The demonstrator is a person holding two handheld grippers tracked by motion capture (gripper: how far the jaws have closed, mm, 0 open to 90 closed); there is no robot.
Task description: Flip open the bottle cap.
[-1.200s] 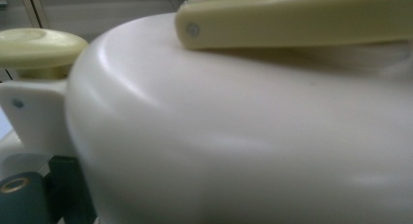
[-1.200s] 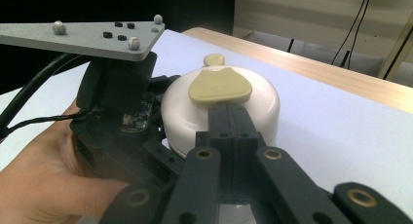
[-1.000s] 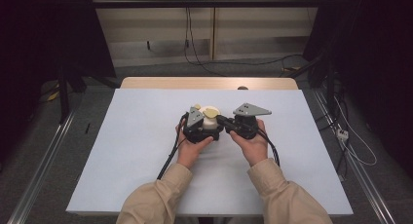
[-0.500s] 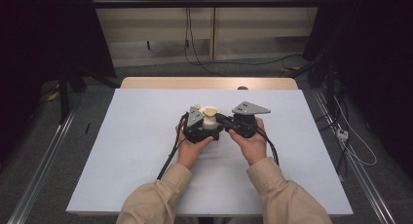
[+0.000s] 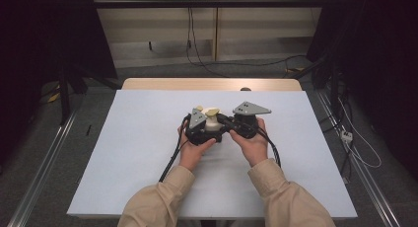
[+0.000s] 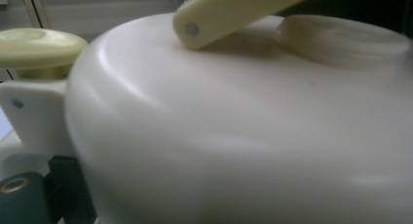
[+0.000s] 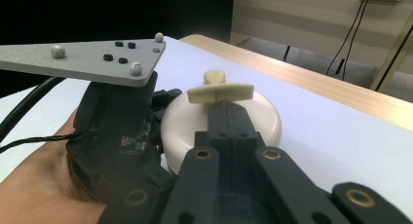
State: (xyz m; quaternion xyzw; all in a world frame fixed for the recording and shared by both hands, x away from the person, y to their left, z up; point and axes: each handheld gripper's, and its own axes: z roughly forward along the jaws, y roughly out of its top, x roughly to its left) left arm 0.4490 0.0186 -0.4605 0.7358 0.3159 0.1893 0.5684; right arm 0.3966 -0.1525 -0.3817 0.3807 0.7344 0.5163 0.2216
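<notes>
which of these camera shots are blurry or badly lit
Left gripper view: too close, the cream container is soft and out of focus. Right gripper view: sharp on the shut right gripper, black background at upper left. High view: the table is evenly lit, its surroundings dark.

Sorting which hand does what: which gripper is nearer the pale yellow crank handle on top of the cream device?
Right. The right gripper reaches the yellow crank handle with shut jaws; the left gripper is against the cream device, lower down.
</notes>
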